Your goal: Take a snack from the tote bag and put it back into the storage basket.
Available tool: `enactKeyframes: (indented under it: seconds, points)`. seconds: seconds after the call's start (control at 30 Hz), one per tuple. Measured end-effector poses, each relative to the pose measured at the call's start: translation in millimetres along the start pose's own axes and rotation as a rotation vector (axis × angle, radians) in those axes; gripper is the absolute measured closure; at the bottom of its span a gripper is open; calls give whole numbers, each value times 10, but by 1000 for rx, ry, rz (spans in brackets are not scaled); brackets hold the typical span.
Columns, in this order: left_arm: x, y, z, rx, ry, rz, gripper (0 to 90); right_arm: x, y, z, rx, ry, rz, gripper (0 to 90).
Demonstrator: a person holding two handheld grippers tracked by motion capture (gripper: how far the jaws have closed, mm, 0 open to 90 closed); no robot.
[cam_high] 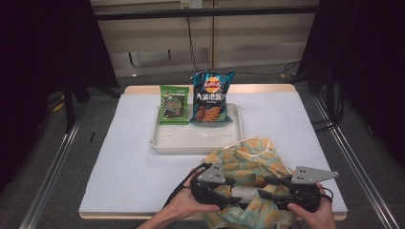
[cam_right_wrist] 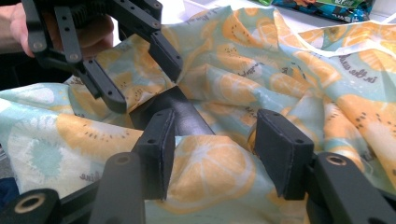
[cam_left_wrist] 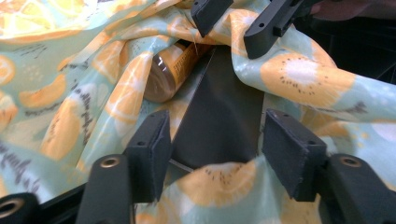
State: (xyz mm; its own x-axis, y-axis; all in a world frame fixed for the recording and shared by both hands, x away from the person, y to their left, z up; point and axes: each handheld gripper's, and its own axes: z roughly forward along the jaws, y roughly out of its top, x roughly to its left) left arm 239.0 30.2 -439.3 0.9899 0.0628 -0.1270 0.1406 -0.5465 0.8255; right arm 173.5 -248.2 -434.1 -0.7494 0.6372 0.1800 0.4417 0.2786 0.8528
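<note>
The left gripper (cam_high: pixel 232 192) is reaching toward the middle of the near table edge with its jaws standing wide apart, closed on nothing, the fruit-print cloth bag (cam_high: pixel 248 162) lying between and under them. The right gripper (cam_high: pixel 267 187) is facing it from the other side, jaws likewise spread wide and gripping nothing, its tips close to the left one's. In the left gripper view a brown bottle (cam_left_wrist: pixel 169 72) is peeking out of the bag's dark opening. Beyond the bag, a white tray (cam_high: pixel 196 141) is sitting mid-table on the white table cover (cam_high: pixel 129 157), carrying a green snack packet (cam_high: pixel 173 104) beside a blue chip bag (cam_high: pixel 211 97).
</note>
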Motion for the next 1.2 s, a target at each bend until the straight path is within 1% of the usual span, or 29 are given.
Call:
enactKeyframes:
  seconds: [0.03,0.07,0.1,0.13,0.17,0.2,0.23,0.27,0.3,0.33,0.37,0.43,0.47,0.53,0.57,0.63,0.67,0.7,0.73,0.77,0.83,0.9,0.93,0.97,1.0,1.03,1.07,1.13,1.2]
  points:
    - [5,0,12,4,1,7,382,-8,-5,-4,0,-4,-1,485]
    - [25,-6,52,21,-11,13,330,-16,-11,-9,-3,-5,4,484]
    - [25,-6,52,21,-11,13,314,-16,-11,-9,-3,-5,4,484]
    - [28,-12,71,41,-12,23,314,-21,-13,-13,-2,-6,3,481]
    - [26,-16,94,43,-25,22,307,-25,-15,-17,-3,-8,6,477]
    - [29,-17,115,56,-29,43,299,-27,-16,-19,-5,-9,6,472]
    - [24,-23,157,64,-30,49,298,-27,-16,-19,-5,-9,6,469]
    - [25,-22,170,73,-29,46,298,-27,-16,-18,-5,-9,6,467]
    - [25,-22,170,73,-29,46,298,-25,-16,-18,-5,-9,7,466]
    - [26,-12,205,77,-38,60,299,-24,-16,-18,-3,-9,5,463]
    - [26,-12,205,77,-38,60,305,-24,-17,-17,-3,-9,4,461]
    - [15,-6,237,80,-21,74,312,-25,-17,-17,-3,-9,5,459]
    - [18,-11,252,89,-27,80,321,-27,-18,-16,-5,-10,7,458]
    - [17,-35,274,109,-19,89,330,-32,-22,-14,-4,-11,8,455]
    - [19,-48,277,111,-15,94,331,-32,-26,-12,-2,-11,7,455]
    - [25,-75,266,109,-15,81,331,-27,-30,-15,2,-12,8,455]
    - [31,-90,252,115,-12,84,333,-26,-32,-16,2,-14,5,455]
    - [31,-103,228,126,-5,79,335,-25,-34,-19,3,-14,5,455]
    - [46,-124,214,118,-11,81,341,-26,-36,-20,3,-15,3,455]
    - [46,-130,203,124,-7,81,351,-31,-40,-17,3,-16,2,456]
    - [55,-127,205,118,-4,87,362,-38,-42,-10,6,-21,2,456]
    - [57,-110,226,126,0,107,368,-46,-40,1,9,-25,6,452]
    - [61,-98,244,121,5,102,367,-48,-37,5,9,-24,5,449]
    - [65,-88,250,134,17,107,366,-50,-31,6,7,-26,3,441]
    - [66,-92,259,125,13,99,370,-45,-25,5,9,-34,-4,434]
    - [74,-91,257,126,9,103,370,-45,-25,5,9,-34,-4,434]
    - [78,-98,245,125,21,89,372,-42,-30,4,12,-30,-3,420]
    - [92,-103,224,130,25,84,370,-42,-34,4,13,-30,-3,413]
    - [116,-128,193,120,20,64,366,-42,-43,3,19,-28,-6,411]
